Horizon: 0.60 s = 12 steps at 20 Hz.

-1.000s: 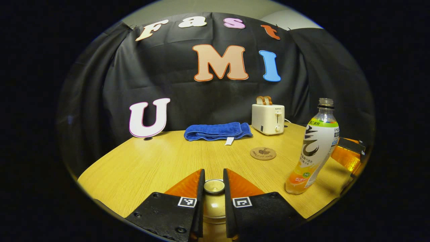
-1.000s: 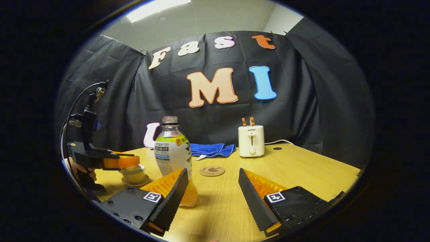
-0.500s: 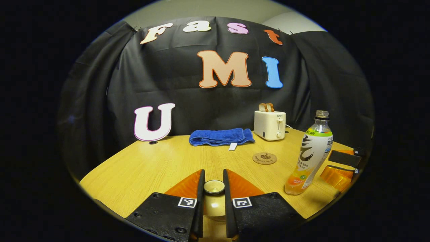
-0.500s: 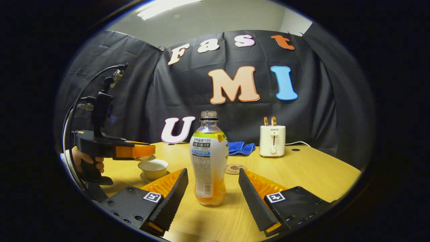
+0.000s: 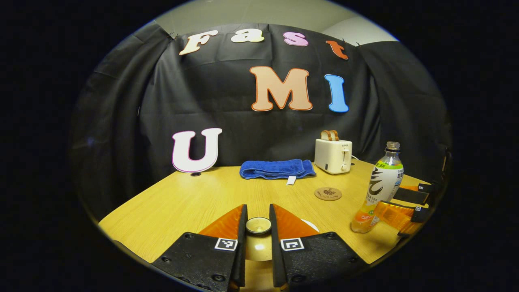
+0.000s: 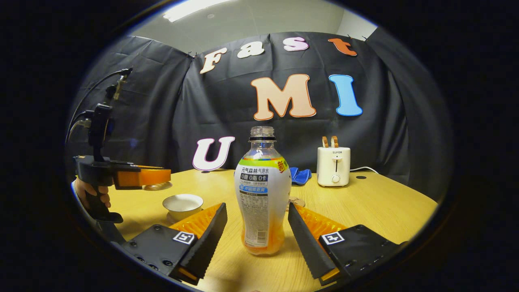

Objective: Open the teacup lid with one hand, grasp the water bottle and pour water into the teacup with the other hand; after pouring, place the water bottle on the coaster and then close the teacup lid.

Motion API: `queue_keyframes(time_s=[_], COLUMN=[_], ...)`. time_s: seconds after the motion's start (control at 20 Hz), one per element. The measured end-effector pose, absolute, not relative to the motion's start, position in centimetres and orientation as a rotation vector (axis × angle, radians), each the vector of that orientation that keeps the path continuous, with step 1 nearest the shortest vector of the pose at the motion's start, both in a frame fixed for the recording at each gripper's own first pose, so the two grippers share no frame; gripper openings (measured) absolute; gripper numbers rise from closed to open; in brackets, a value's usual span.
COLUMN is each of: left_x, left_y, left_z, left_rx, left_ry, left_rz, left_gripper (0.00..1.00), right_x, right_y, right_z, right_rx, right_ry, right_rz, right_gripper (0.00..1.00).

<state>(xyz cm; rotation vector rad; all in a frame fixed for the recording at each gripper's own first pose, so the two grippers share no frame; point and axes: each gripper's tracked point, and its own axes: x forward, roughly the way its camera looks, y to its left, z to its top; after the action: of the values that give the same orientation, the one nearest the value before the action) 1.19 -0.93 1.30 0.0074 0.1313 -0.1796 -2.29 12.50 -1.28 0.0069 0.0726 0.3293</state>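
Observation:
My left gripper [image 5: 258,227] is shut on the knob of the teacup lid [image 5: 258,248] and holds it in the air. In the right gripper view the left gripper [image 6: 142,177] carries the lid [image 6: 156,186] above and left of the uncovered teacup [image 6: 182,204], which sits on its saucer. The capless water bottle [image 6: 262,194], with a little orange liquid at the bottom, stands upright between the spread fingers of my right gripper [image 6: 257,231], which is open. In the left gripper view the bottle [image 5: 383,184] stands at the right with the right gripper [image 5: 405,205] around its lower part.
A round cork coaster [image 5: 328,193] lies behind the bottle, toward the table's back. A folded blue towel [image 5: 277,168] and a white toaster [image 5: 333,155] holding bread stand at the back edge. A hand [image 6: 93,194] grips the left gripper's handle.
The left gripper has lifted the lid off the teacup and moved it up and to the left. The right gripper has closed in on the bottle, which now stands between its fingers.

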Motion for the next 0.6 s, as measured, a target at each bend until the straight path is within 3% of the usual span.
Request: queue_keyframes(time_s=[0.4, 0.6], left_x=[0.5, 0.4], left_y=[2.4, 3.5], left_z=[1.3, 1.5], left_rx=[-0.019, -0.044], left_ry=[0.126, 0.12], left_rz=[-0.127, -0.112], left_gripper=[0.24, 0.24], right_x=[-0.9, 0.0], right_y=[12.9, 13.1], right_z=[-2.5, -3.2], right_rx=[-0.01, -0.017], right_ry=[0.14, 0.181], right_rz=[0.29, 0.28], right_gripper=[0.96, 0.78])
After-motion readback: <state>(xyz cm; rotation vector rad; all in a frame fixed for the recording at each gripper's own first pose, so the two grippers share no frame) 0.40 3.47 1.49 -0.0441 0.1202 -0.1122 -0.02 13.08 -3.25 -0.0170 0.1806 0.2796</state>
